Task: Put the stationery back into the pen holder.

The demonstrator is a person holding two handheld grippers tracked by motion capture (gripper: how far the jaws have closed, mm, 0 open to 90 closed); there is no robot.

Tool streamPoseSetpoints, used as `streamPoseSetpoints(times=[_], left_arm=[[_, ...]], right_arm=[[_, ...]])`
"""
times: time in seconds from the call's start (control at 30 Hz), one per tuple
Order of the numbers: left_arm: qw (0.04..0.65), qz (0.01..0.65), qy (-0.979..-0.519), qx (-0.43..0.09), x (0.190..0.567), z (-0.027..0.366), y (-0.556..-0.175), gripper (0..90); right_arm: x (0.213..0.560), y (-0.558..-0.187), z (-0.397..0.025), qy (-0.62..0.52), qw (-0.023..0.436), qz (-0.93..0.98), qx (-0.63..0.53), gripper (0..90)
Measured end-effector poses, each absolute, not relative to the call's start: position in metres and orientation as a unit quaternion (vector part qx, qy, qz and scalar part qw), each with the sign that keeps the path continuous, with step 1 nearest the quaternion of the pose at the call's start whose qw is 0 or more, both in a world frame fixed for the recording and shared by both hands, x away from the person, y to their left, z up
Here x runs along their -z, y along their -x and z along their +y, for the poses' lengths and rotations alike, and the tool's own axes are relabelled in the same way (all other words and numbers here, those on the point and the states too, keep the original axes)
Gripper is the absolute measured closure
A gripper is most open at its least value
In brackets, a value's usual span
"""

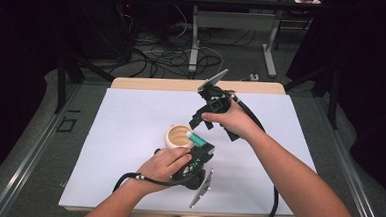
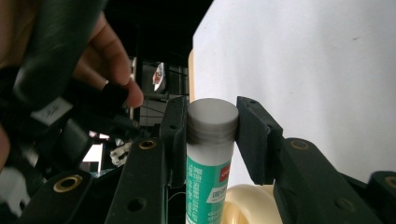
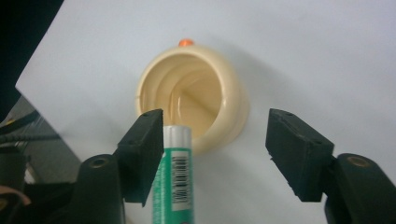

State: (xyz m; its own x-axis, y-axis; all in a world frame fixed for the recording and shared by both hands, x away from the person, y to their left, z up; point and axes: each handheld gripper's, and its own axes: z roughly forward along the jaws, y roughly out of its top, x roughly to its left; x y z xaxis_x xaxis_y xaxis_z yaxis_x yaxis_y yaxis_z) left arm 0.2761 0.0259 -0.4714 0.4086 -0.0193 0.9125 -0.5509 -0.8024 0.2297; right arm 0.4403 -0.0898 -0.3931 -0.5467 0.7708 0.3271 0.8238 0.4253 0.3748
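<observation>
- Two tongs meet over a cream cup [image 1: 178,137] lying on its side on the white counter [image 1: 129,135].
- The left tongs [image 2: 212,126] are closed on the grey cap of a green tube [image 2: 208,182], one pad on each side of it.
- The tube's label carries white print and a red patch, too small to read; in the right gripper view a barcode [image 3: 181,182] runs along the tube [image 3: 175,186].
- The right tongs [image 3: 215,144] stand wide open, the left pad just beside the tube, the other well apart.
- The tube's end lies at the cup's [image 3: 194,100] open mouth.
- An orange spot [image 3: 186,42] shows at the cup's far rim.
</observation>
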Motion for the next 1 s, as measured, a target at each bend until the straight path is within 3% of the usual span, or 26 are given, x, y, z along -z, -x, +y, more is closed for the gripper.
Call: streamPoseSetpoints(times=[0.2, 0.43, 0.6, 1.0], left_arm=[[0.276, -0.163, -0.794, -0.516, 0.464, 0.032, -0.279, 65.7], [0.302, -0.135, -0.794, -0.509, 0.454, 0.042, -0.284, 65.7], [0.335, -0.101, -0.793, -0.499, 0.446, 0.05, -0.289, 65.7], [0.414, 0.003, -0.793, -0.447, 0.436, 0.077, -0.31, 65.7]], right_arm=[[0.389, -0.443, -0.094, 0.467, 0.012, -0.835, 0.292, 19.5], [0.383, -0.444, -0.1, 0.465, -0.056, -0.824, 0.317, 13.1], [0.382, -0.445, -0.103, 0.462, -0.08, -0.822, 0.321, 0.4], [0.38, -0.445, -0.111, 0.465, -0.125, -0.813, 0.328, 0.0]])
